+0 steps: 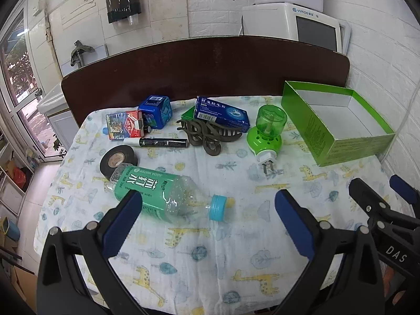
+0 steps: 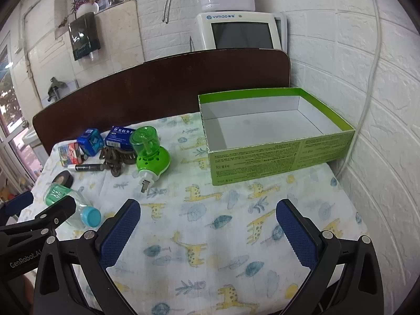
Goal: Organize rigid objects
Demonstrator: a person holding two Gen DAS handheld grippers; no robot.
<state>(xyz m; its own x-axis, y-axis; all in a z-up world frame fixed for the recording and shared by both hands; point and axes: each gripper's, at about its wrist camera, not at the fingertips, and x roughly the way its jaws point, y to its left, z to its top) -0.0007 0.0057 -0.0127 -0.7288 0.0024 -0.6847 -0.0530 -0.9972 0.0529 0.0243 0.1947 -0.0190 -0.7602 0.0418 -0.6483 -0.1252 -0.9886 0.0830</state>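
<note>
Hovering wide, empty: left claw [image 1: 208,223] w/ bottle [image 1: 162,197] just ahead; right claw [image 2: 208,232] w/ box [image 2: 278,155] ahead. Bottle prob. rolls if pinched off-centre.

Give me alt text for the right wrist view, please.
The open right gripper hovers over a giraffe-print cloth, holding nothing, facing an empty green box by the white brick wall. Far left lie a green plug-in device, a hair claw, a marker and a bottle.
</note>
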